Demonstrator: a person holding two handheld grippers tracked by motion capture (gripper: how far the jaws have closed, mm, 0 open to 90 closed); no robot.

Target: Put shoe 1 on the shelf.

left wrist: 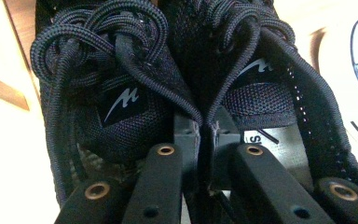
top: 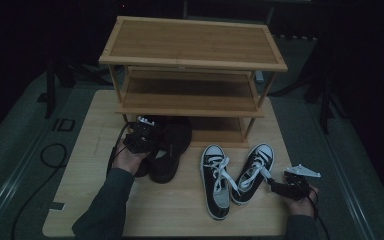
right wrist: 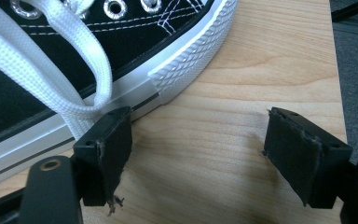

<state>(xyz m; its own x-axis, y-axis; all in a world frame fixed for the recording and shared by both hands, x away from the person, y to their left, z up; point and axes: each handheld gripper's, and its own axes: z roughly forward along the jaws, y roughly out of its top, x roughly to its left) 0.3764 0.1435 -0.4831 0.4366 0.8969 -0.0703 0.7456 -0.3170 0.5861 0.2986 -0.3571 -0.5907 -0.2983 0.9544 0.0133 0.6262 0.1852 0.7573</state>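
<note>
A pair of black mesh shoes (top: 170,150) lies side by side in front of the rack's bottom shelf. In the left gripper view my left gripper (left wrist: 206,135) is shut on the two inner collars, pinching the left shoe (left wrist: 121,100) and the right shoe (left wrist: 265,93) together. From above, the left gripper (top: 141,137) sits over the shoes' heel ends. A pair of black-and-white sneakers (top: 215,180) lies at the front right. My right gripper (right wrist: 200,149) is open over bare wood, its left pad beside a sneaker's white rubber sole (right wrist: 177,60) and lace (right wrist: 51,60). The right gripper (top: 280,187) rests just right of the sneakers.
A three-tier bamboo shoe rack (top: 195,45) stands at the back of the wooden table (top: 180,215). Its top and middle shelves are bare. Dark floor and a cable (top: 50,155) lie off the table's left edge. The table's right edge (right wrist: 335,93) is close to the right gripper.
</note>
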